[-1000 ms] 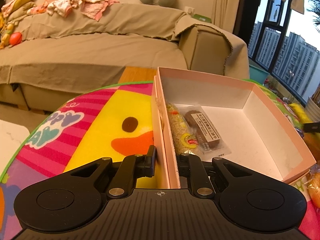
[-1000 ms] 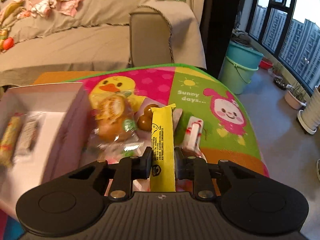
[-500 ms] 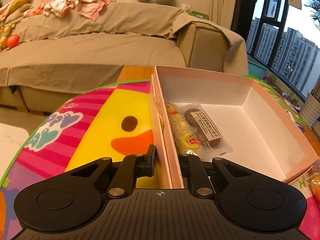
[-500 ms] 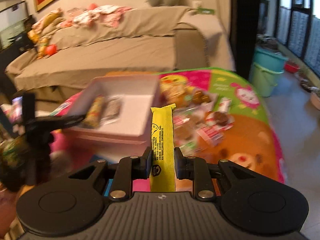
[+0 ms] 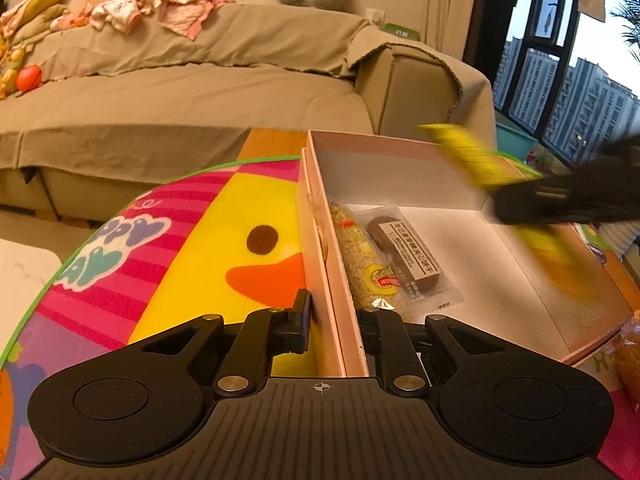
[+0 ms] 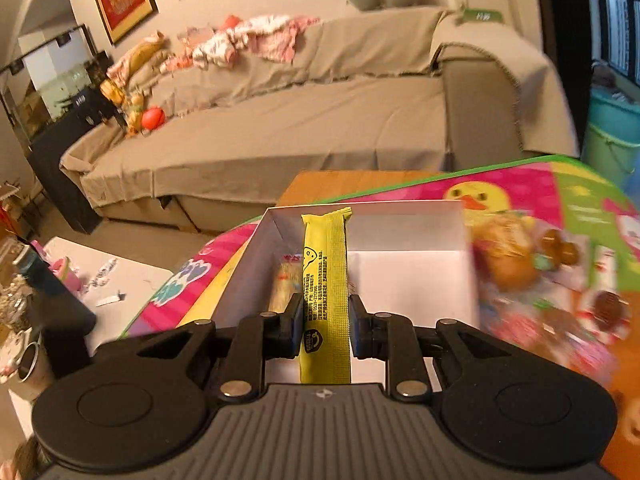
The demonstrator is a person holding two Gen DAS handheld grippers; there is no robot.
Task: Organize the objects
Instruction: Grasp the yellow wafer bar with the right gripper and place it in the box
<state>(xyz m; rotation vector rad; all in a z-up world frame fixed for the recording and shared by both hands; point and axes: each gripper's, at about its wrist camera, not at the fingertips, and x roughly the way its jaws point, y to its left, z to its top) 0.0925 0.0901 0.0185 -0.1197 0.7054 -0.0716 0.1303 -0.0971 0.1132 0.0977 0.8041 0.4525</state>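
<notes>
A pink box [image 5: 384,140] with a white inside lies on the colourful play mat [image 5: 180,240]. My left gripper [image 5: 334,320] is shut on the box's left wall. A grain bar [image 5: 360,256] and a brown biscuit in a clear packet [image 5: 404,256] lie along that wall. My right gripper [image 6: 325,320] is shut on a yellow snack bar [image 6: 325,264] and hovers over the near side of the box [image 6: 400,220]. The left wrist view shows this gripper [image 5: 560,200] blurred above the box's right side, the yellow bar [image 5: 468,152] sticking out.
Several loose snack packets [image 6: 508,256] lie on the mat to the right of the box. A beige sofa [image 5: 200,92] stands behind the mat. A white low table [image 6: 120,280] with small items is at the left, and a teal bucket [image 6: 612,136] at the right.
My right gripper swung left with the yellow bar, from above the snack pile to above the box, and entered the left wrist view. The left gripper stayed on the box wall.
</notes>
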